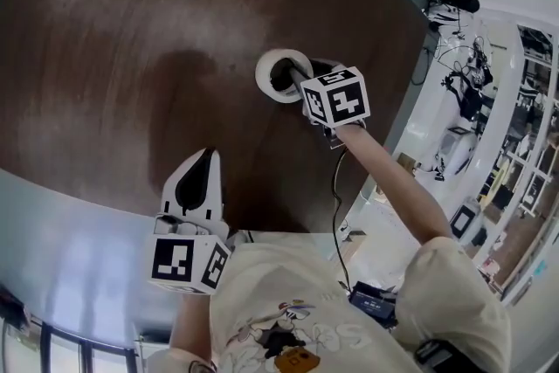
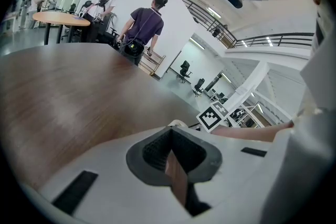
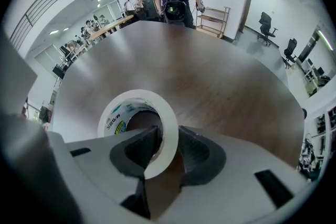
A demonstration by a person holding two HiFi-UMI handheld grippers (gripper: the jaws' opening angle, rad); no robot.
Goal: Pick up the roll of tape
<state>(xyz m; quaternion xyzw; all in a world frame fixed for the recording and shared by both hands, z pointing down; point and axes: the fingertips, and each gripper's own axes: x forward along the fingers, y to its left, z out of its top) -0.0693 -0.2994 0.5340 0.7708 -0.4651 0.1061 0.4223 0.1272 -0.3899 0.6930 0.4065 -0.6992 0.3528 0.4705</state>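
**Ring wall between spread jaws, pinch not yet made**

Find the white roll of tape (image 3: 152,96), printed on its inner core, lying flat on the dark brown round wooden table (image 1: 131,31), towards the far right of the top, hole facing up. No long axis to line up with here: only a thin ring wall to catch.

Look to the white right gripper (image 3: 168,144) with its marker cube, pointing steeply down over the roll. Placed astride the near part of the wall: one dark grey pad (image 3: 134,152) dropped inside the core, the other outside. Jaws spread, pads just beside the wall on either side, with no firm squeeze to be seen.

By contrast, see the white left gripper (image 1: 205,157) over the near edge of the table, well apart from the roll, jaws pressed together on nothing.

Judged from this: close across the wall, then lift straight up. Beware a shallow bite, likely to let the ring swing or slip free
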